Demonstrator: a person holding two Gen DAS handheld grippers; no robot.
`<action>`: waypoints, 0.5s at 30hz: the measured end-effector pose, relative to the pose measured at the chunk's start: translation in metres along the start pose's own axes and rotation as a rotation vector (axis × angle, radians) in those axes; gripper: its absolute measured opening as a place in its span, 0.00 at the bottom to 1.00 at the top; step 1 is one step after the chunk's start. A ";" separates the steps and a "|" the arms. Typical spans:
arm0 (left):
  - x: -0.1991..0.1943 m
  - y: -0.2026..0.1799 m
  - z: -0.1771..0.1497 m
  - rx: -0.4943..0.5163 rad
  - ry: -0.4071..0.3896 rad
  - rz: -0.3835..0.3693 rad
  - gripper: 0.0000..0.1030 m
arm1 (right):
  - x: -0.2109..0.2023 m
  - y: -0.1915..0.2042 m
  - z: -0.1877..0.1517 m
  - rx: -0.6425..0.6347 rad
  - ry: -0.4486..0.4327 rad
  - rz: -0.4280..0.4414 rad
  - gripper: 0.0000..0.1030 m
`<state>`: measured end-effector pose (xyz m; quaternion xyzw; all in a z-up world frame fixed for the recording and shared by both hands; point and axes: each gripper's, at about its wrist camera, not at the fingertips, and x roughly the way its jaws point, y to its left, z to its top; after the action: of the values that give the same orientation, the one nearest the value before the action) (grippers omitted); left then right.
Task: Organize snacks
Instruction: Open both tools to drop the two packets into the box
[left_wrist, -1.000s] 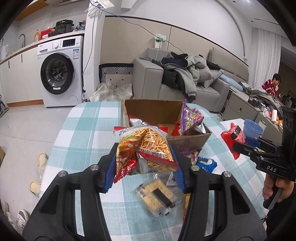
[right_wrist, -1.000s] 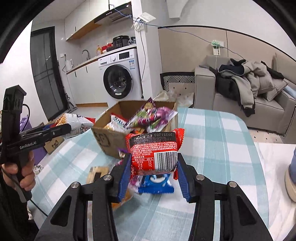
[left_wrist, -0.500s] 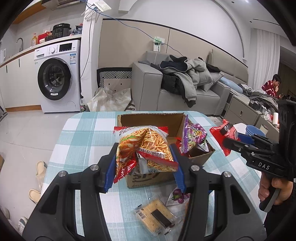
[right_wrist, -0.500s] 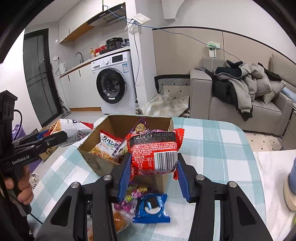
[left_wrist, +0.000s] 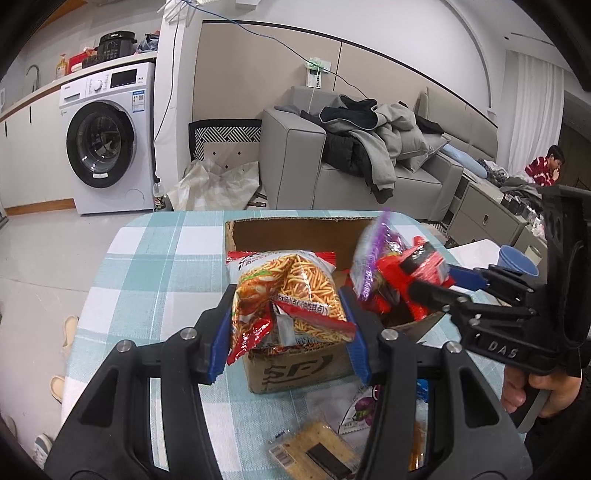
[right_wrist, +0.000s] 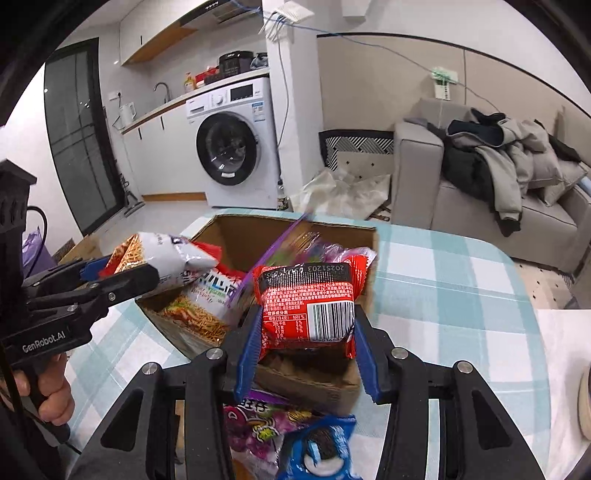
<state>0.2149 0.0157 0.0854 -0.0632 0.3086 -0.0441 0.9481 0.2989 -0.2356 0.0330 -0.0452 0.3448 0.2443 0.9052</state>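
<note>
My left gripper (left_wrist: 288, 328) is shut on a bag of orange snack sticks (left_wrist: 288, 291), held over the near left part of an open cardboard box (left_wrist: 295, 229). In the right wrist view my right gripper (right_wrist: 304, 343) is shut on a red packet with a barcode (right_wrist: 308, 302), above the box's near corner (right_wrist: 310, 384). The right gripper (left_wrist: 432, 291) with its red packet also shows in the left wrist view at the box's right side. The left gripper (right_wrist: 110, 277) with its bag shows at the left of the right wrist view. Inside the box lie a purple bag (left_wrist: 369, 258) and a noodle-stick bag (right_wrist: 207, 306).
On the teal checked tablecloth (left_wrist: 155, 258) in front of the box lie a cracker pack (left_wrist: 317, 454), a purple grape snack bag (right_wrist: 258, 428) and a blue cookie pack (right_wrist: 317, 450). A blue bowl (left_wrist: 517, 258) stands at the right. Beyond are a washing machine (left_wrist: 107, 147) and sofa (left_wrist: 369, 162).
Both grippers have carried their snack packs forward, from above the loose snacks to over the box. The box now fills the middle of both views.
</note>
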 end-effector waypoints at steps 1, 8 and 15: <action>0.002 0.000 0.001 0.001 -0.001 -0.003 0.48 | 0.005 0.001 0.000 -0.001 0.008 0.003 0.45; 0.020 0.000 0.006 0.006 0.010 -0.017 0.48 | 0.022 0.000 0.001 -0.006 0.028 0.010 0.45; 0.037 -0.007 0.009 0.035 0.012 -0.007 0.48 | 0.024 0.003 -0.004 -0.040 0.045 0.013 0.45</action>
<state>0.2495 0.0052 0.0721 -0.0477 0.3131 -0.0531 0.9470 0.3108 -0.2244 0.0145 -0.0662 0.3603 0.2560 0.8946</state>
